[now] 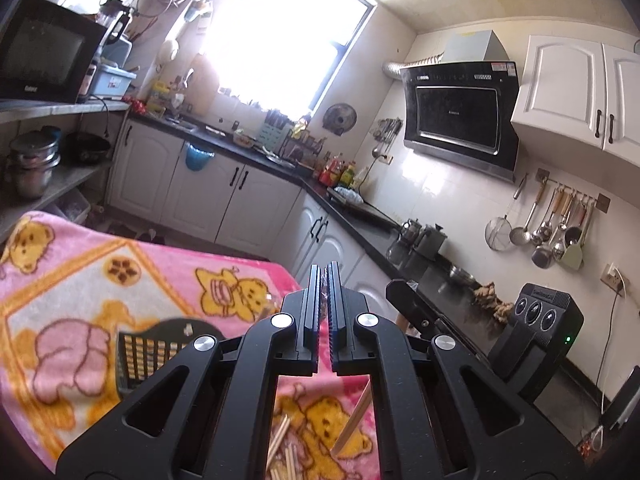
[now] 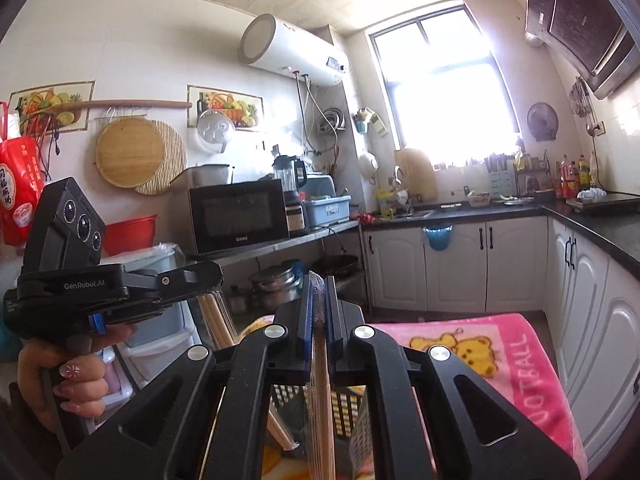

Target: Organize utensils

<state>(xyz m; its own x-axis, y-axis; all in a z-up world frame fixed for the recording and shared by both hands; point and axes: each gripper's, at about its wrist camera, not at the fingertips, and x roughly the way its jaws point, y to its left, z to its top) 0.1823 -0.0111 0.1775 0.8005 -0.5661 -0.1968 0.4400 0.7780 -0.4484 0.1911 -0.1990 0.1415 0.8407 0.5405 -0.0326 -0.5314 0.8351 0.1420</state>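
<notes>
I'm working in a home kitchen: a black slanted range hood [image 1: 460,114] over white panelled cabinets [image 1: 208,184], metal ladles [image 1: 548,224] hanging on a wall rail, a black microwave [image 2: 238,216], and what looks like a white cylindrical water heater [image 2: 294,50].

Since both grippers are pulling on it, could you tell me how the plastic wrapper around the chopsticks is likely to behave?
The plastic wrapper looks thin and crinkled, so probably floppy and apt to stretch or tear. Its glossy film may slip between the right gripper pads. The chopsticks inside look stiff and light.
</notes>
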